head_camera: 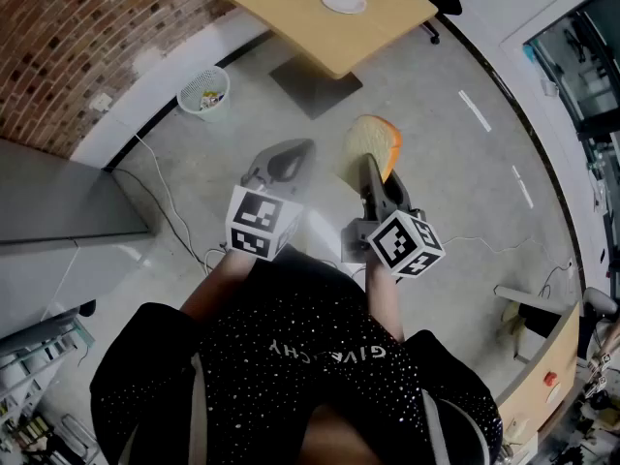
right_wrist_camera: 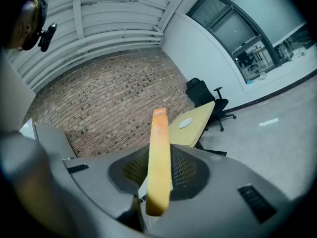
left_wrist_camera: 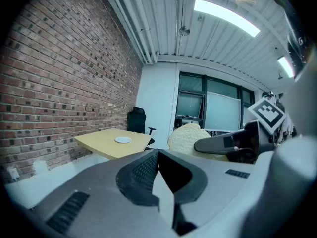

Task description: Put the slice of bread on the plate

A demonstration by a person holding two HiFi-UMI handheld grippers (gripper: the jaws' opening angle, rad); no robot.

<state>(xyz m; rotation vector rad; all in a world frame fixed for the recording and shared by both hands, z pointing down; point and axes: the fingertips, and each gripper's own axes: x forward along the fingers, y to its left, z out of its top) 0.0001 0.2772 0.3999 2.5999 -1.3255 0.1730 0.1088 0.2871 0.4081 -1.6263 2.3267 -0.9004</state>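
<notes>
As the right gripper (head_camera: 372, 174) clamps bread (head_camera: 376, 141), the plate (head_camera: 344, 0) lies well apart.

The right gripper (right_wrist_camera: 159, 178) has its jaws pressed on a slice of bread (right_wrist_camera: 160, 143), seen edge-on and standing upright. Beyond it, a white plate (right_wrist_camera: 185, 123) lies on a wooden desk (right_wrist_camera: 204, 114) near a brick wall (right_wrist_camera: 114, 108), with a black office chair (right_wrist_camera: 200, 90) behind.

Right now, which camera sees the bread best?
The head view: the slice of bread shows most of its face, pinched by the right gripper. The left gripper view shows it partly hidden; the right gripper view shows only its crust edge.
</notes>
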